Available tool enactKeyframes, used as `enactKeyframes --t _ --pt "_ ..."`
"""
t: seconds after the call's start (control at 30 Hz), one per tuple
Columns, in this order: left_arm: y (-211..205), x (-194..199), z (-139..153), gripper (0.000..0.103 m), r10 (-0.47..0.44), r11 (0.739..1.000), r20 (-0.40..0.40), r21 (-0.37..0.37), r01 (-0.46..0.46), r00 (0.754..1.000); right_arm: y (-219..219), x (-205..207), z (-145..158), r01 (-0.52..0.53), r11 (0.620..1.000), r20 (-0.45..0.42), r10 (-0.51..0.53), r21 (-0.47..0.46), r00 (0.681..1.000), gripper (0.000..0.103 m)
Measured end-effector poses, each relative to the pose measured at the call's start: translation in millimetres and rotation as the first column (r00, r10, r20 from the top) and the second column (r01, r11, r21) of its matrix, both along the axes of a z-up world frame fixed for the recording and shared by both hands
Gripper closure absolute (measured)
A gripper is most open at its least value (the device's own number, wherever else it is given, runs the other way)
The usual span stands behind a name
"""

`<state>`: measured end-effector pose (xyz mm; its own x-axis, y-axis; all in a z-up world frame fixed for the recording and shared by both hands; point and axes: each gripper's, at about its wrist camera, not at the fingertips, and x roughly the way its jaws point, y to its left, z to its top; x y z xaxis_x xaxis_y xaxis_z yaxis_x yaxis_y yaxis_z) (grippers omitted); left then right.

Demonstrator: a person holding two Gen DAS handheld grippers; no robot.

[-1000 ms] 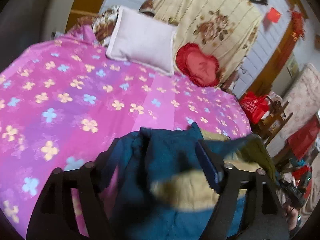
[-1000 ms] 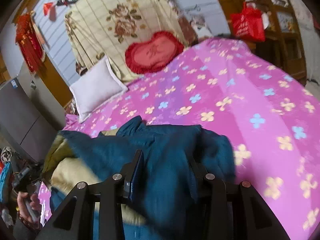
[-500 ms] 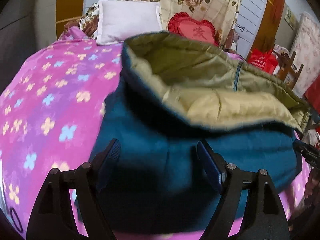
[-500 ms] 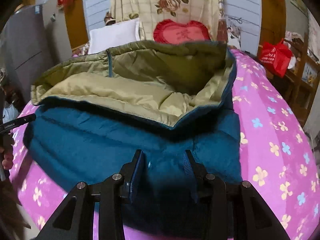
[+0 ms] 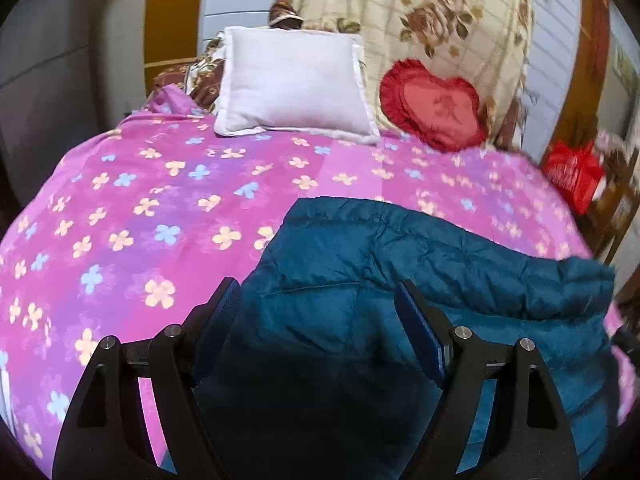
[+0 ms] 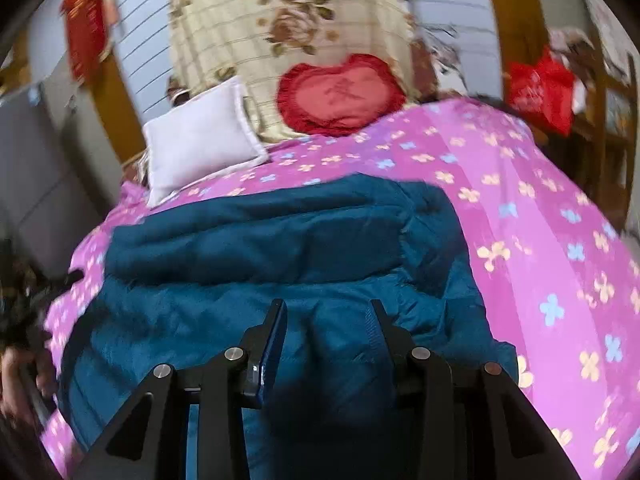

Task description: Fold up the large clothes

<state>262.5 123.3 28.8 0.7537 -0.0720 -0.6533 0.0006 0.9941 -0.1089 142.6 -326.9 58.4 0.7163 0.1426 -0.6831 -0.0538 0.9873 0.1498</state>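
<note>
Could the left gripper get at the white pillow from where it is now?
Probably not yet: the left gripper has the blue jacket bunched between its fingers. Otherwise only bare pink bedspread lies before the white pillow.

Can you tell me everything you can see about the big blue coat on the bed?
The blue coat is a puffy, quilted jacket in dark teal, soft and a little shiny like padded nylon. It lies spread on the pink flowered bedcover, near the front edge, with only its blue outside showing and a thick fold across its far part. The left gripper and the right gripper each have bunched coat fabric between their fingers. The white pillow and red heart cushion sit beyond it, not touching.
</note>
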Motion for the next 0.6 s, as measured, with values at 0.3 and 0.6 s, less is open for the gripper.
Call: enactKeyframes --t 0.3,0.6 --pt "23 -2 -66 0.021 0.109 0.994 -0.102 0.017 -0.107 0.989 -21 33 -58 0.028 0.993 -0.102 -0.040 -0.118 0.994 0.020" --pt "26 5 -75 0.009 0.139 0.989 -0.213 -0.015 -0.145 0.967 -36 60 -79 0.051 0.997 -0.149 -0.059 -0.054 0.987 0.020"
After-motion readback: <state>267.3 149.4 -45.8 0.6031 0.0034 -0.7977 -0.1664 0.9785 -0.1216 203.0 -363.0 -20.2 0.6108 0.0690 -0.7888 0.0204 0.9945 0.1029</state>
